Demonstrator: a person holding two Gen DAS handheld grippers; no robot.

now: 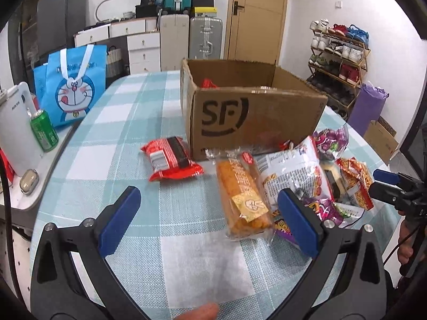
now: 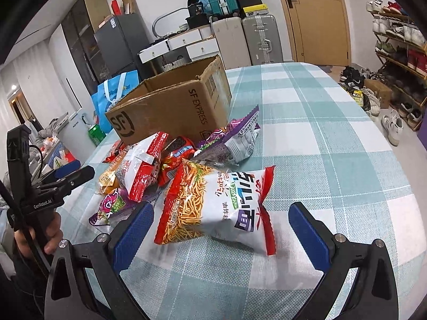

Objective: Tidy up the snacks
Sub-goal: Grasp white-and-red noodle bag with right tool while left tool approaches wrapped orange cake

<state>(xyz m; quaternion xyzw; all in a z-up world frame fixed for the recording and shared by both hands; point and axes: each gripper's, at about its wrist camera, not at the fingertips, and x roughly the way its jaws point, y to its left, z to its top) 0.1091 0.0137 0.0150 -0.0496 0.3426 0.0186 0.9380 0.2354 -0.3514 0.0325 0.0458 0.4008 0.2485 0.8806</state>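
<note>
The left hand-held gripper (image 1: 209, 220) hangs with jaws apart over the desk (image 1: 122, 122); a bread pack (image 1: 241, 196) lies between its fingers. Ahead stands an open box (image 1: 256, 117) with something red inside. The right hand-held gripper (image 2: 221, 230), jaws apart, straddles a noodle bag (image 2: 213, 205).

Left gripper (image 1: 208, 221) and right gripper (image 2: 221, 229): jaws apparently wide.
</note>
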